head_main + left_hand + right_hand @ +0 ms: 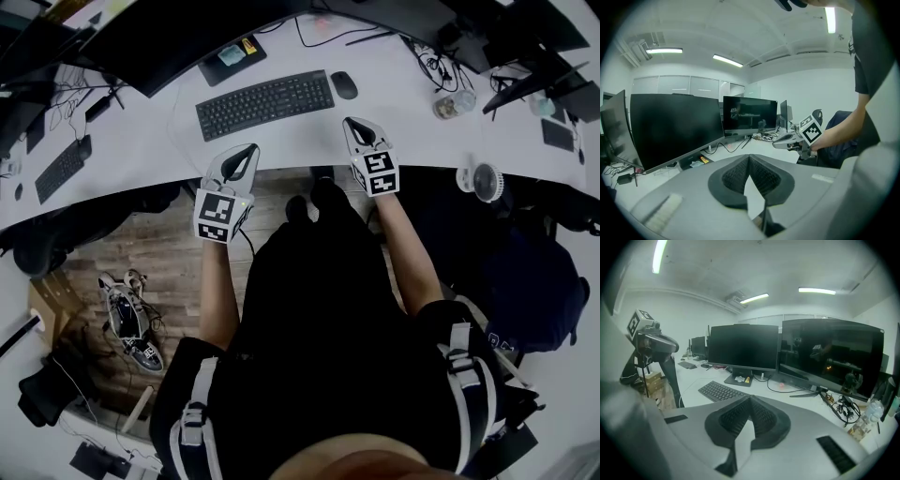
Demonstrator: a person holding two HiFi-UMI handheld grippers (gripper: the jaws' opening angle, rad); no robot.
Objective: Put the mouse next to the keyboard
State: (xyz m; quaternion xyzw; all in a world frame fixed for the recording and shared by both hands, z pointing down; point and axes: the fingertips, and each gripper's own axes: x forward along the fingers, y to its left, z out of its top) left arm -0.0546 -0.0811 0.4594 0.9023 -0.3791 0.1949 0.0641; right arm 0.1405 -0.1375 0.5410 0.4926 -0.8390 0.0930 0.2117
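A black mouse (344, 84) lies on the white desk (281, 141), just right of the black keyboard (265, 103) and close to its right end. My left gripper (247, 150) is shut and empty, over the desk's front edge below the keyboard. My right gripper (354, 122) is also shut and empty, its tips a little in front of the mouse. In the left gripper view the jaws (749, 157) meet over the desk, with the right gripper (776, 144) to the right. The right gripper view shows the keyboard (721, 391) beyond its closed jaws (750, 398); the mouse is hidden there.
Dark monitors (178, 28) stand along the desk's back. A jar (455, 103) and cables (431, 66) lie at the right, and a small fan (483, 181) sits at the front edge. A second keyboard (62, 167) is far left. A monitor base with notes (232, 54) sits behind the keyboard.
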